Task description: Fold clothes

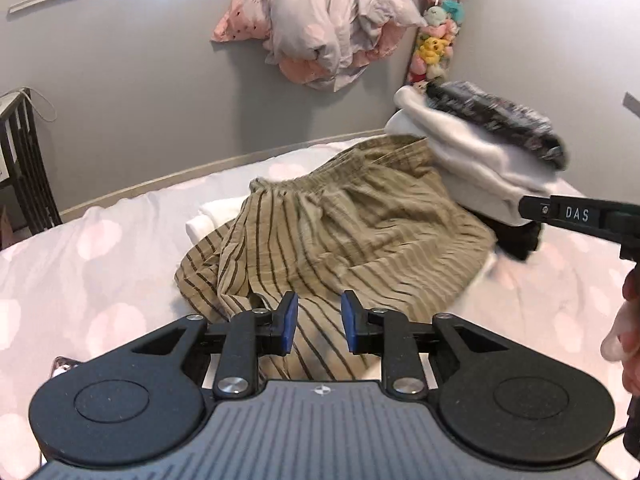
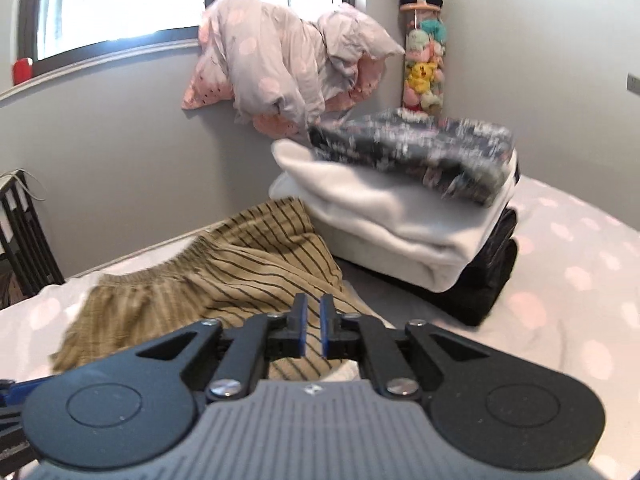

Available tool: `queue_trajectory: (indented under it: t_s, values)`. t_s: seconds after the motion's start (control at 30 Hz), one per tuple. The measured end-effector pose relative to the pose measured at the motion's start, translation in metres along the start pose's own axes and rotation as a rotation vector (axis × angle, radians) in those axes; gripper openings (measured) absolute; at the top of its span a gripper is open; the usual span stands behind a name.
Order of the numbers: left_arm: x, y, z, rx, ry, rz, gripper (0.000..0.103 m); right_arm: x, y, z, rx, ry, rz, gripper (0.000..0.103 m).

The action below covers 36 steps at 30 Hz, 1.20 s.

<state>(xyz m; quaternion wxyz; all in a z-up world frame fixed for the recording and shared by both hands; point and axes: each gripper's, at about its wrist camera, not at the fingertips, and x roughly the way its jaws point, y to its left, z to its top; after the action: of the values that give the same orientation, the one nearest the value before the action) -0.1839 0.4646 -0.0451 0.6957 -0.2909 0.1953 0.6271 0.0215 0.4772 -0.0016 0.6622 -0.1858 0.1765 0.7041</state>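
The striped tan shorts (image 1: 332,240) lie rumpled on the bed (image 1: 100,248), just beside a stack of folded clothes (image 2: 404,208) with a blurred dark patterned piece, perhaps floral, on top. The left gripper (image 1: 319,322) hangs over the shorts' hem with jaws apart and nothing between them. The right gripper (image 2: 313,327) shows only a narrow gap, also empty; in the corner a tall clear tube (image 2: 424,68) holds plush toys.

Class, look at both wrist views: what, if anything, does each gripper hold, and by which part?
Nothing. The left gripper and the right gripper are both open and empty above the striped shorts.
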Motion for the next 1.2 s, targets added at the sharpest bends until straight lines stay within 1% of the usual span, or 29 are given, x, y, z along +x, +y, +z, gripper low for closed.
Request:
queue_trajectory:
  t_s: [0.03, 0.1, 0.2, 0.27, 0.33, 0.43, 0.5, 0.57, 0.63, 0.67, 0.73, 0.87, 0.9, 0.97, 1.1, 1.2]
  values:
    - [-0.010, 0.000, 0.001, 0.006, -0.003, -0.008, 0.031, -0.013, 0.002, 0.001, -0.010, -0.010, -0.004, 0.022]
    - [-0.030, -0.003, 0.005, 0.018, -0.011, -0.016, 0.032, -0.042, 0.008, 0.004, -0.023, -0.033, -0.010, 0.030]
    - [-0.059, -0.004, 0.011, 0.033, -0.028, -0.031, 0.039, -0.082, 0.014, 0.010, -0.031, -0.052, -0.017, 0.030]
    - [-0.080, -0.004, 0.014, 0.050, -0.047, -0.043, 0.049, -0.107, 0.018, 0.013, -0.019, -0.060, -0.010, 0.030]
    - [-0.099, -0.003, 0.016, 0.070, -0.064, -0.048, 0.051, -0.132, 0.021, 0.016, -0.004, -0.070, -0.009, 0.038]
    - [-0.121, 0.001, 0.019, 0.090, -0.075, -0.050, 0.058, -0.166, 0.026, 0.016, 0.019, -0.088, -0.023, 0.044]
    - [-0.134, 0.005, 0.020, 0.094, -0.071, -0.057, 0.059, -0.186, 0.032, 0.015, 0.019, -0.097, -0.042, 0.045]
    - [-0.146, 0.008, 0.020, 0.102, -0.075, -0.061, 0.062, -0.207, 0.038, 0.012, 0.020, -0.121, -0.068, 0.051]
    - [-0.157, 0.010, 0.018, 0.119, -0.080, -0.067, 0.063, -0.227, 0.043, 0.007, 0.026, -0.147, -0.092, 0.064]
    - [-0.162, 0.010, 0.018, 0.128, -0.082, -0.073, 0.063, -0.235, 0.045, 0.004, 0.034, -0.156, -0.098, 0.067]
    - [-0.171, 0.011, 0.015, 0.152, -0.079, -0.095, 0.063, -0.249, 0.048, -0.004, 0.048, -0.167, -0.103, 0.077]
    - [-0.183, 0.012, 0.005, 0.208, -0.073, -0.118, 0.064, -0.264, 0.056, -0.025, 0.073, -0.166, -0.135, 0.081]
    - [-0.184, 0.013, 0.001, 0.222, -0.071, -0.117, 0.064, -0.267, 0.059, -0.031, 0.082, -0.164, -0.148, 0.084]
    - [-0.185, 0.016, -0.007, 0.245, -0.064, -0.116, 0.064, -0.272, 0.065, -0.044, 0.101, -0.160, -0.172, 0.084]
    - [-0.180, 0.022, -0.023, 0.280, -0.032, -0.092, 0.064, -0.283, 0.082, -0.071, 0.164, -0.159, -0.186, 0.086]
    - [-0.175, 0.027, -0.036, 0.287, -0.017, -0.079, 0.064, -0.287, 0.093, -0.089, 0.184, -0.155, -0.197, 0.086]
